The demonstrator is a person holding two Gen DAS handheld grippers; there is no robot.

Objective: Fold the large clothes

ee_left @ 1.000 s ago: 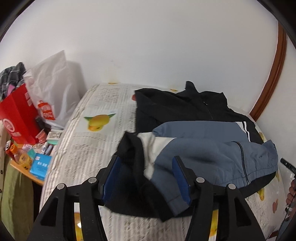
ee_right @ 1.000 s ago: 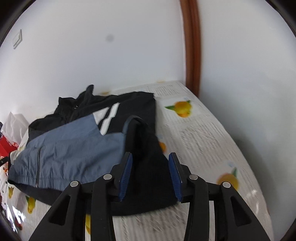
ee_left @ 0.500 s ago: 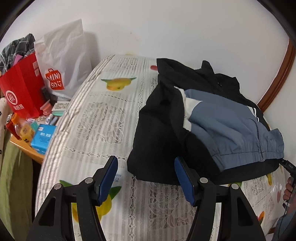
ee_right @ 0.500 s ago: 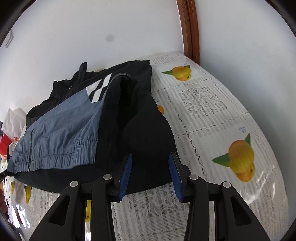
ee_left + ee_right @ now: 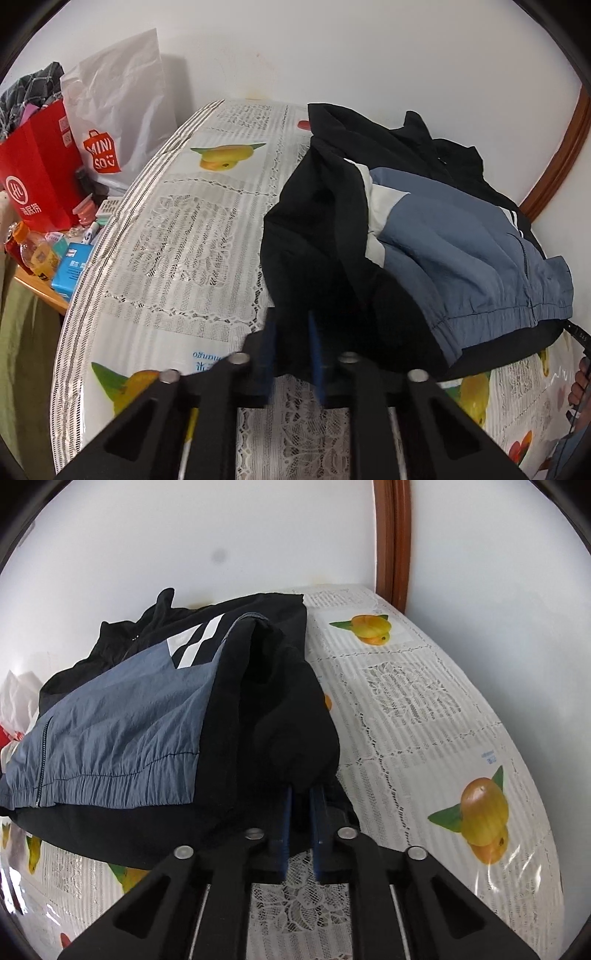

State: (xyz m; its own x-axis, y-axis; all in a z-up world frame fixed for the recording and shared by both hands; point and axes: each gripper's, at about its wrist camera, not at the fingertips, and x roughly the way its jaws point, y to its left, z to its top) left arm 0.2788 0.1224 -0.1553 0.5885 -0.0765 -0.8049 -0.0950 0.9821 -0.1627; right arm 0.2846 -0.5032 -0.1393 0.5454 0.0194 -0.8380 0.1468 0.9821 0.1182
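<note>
A black, blue and white jacket (image 5: 424, 236) lies on a table with a lace and fruit-print cloth (image 5: 177, 251), its sleeves folded onto the body. My left gripper (image 5: 293, 343) is shut on the jacket's black near-left hem corner. In the right wrist view the jacket (image 5: 155, 731) shows its blue panel and white stripes. My right gripper (image 5: 301, 819) is shut on the black fabric at the jacket's near-right hem corner.
A red paper bag (image 5: 37, 177) and a white Miniso bag (image 5: 118, 114) stand to the left of the table, with bottles and small boxes (image 5: 55, 251) on a low shelf. A white wall runs behind the table. A brown wooden frame (image 5: 393, 542) stands at the back right.
Both grippers were open above the jacket, then dropped to its near hem and closed on the black fabric, one at each corner.
</note>
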